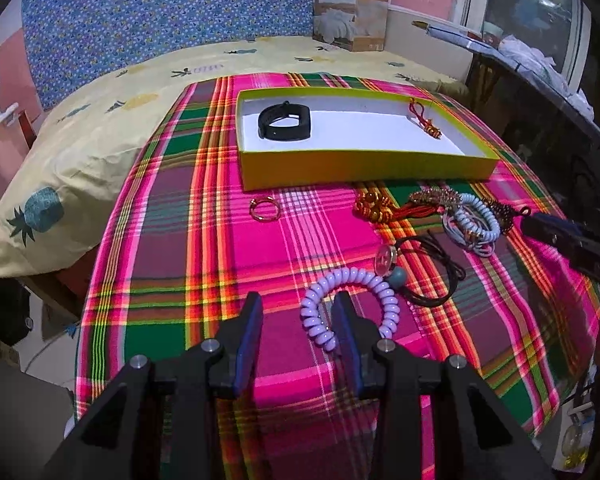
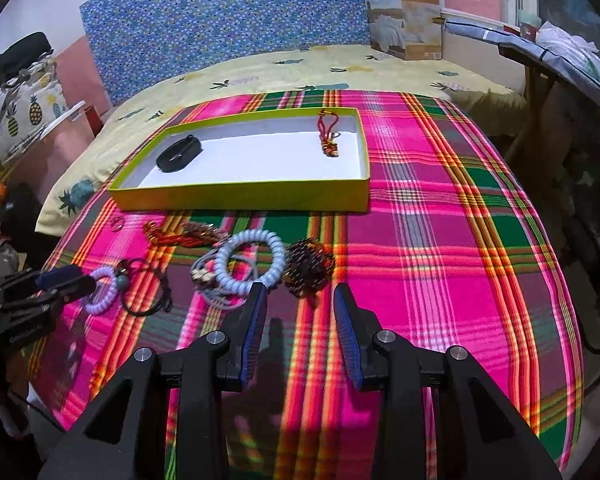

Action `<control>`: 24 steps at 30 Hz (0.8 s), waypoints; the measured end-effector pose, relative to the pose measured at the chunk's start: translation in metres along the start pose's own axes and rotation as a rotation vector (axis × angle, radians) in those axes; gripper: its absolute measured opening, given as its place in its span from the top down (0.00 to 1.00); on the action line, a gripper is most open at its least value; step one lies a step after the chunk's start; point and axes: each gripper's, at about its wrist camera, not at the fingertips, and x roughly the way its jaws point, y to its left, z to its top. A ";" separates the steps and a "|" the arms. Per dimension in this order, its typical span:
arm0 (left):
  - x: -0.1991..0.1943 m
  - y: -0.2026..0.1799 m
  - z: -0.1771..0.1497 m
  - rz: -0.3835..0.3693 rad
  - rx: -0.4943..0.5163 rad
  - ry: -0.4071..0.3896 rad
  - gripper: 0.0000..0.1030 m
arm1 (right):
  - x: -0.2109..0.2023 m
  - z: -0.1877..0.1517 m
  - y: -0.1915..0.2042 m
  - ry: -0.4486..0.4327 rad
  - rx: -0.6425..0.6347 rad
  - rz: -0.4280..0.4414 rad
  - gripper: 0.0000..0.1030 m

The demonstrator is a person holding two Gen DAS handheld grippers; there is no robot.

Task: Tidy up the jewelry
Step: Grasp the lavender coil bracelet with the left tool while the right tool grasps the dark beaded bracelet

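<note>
A yellow-green box (image 1: pixel 364 166) (image 2: pixel 244 196) with a white floor holds a black band (image 1: pixel 285 121) (image 2: pixel 179 155) and a red cord charm (image 1: pixel 425 119) (image 2: pixel 329 136). Loose jewelry lies in front of it on the plaid cloth. My left gripper (image 1: pixel 298 304) is open, just left of a lilac coil bracelet (image 1: pixel 352 306) (image 2: pixel 100 292); its right finger overlaps the coil. My right gripper (image 2: pixel 300 294) is open, in front of a brown beaded piece (image 2: pixel 309 266) and beside a pale blue coil bracelet (image 2: pixel 248 262) (image 1: pixel 474 220).
A gold ring (image 1: pixel 263 209), an orange beaded tassel (image 1: pixel 374 206) and black cords with a round pendant (image 1: pixel 428 264) lie on the plaid cloth (image 2: pixel 440 240). A pineapple-print bed (image 1: pixel 100 128) is behind, a dark table (image 2: pixel 560 60) at right.
</note>
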 end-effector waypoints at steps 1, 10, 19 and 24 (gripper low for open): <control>0.000 -0.001 0.000 0.007 0.009 -0.002 0.63 | 0.004 0.002 -0.002 0.004 0.004 -0.001 0.65; 0.002 -0.004 0.001 0.043 0.045 -0.019 0.77 | 0.031 0.013 -0.008 0.046 0.020 0.024 0.65; 0.001 -0.007 0.000 0.039 0.062 -0.025 0.88 | 0.034 0.016 -0.009 0.047 0.007 0.017 0.72; 0.000 -0.006 0.000 0.036 0.057 -0.022 0.89 | 0.030 0.013 -0.008 0.038 0.005 0.008 0.73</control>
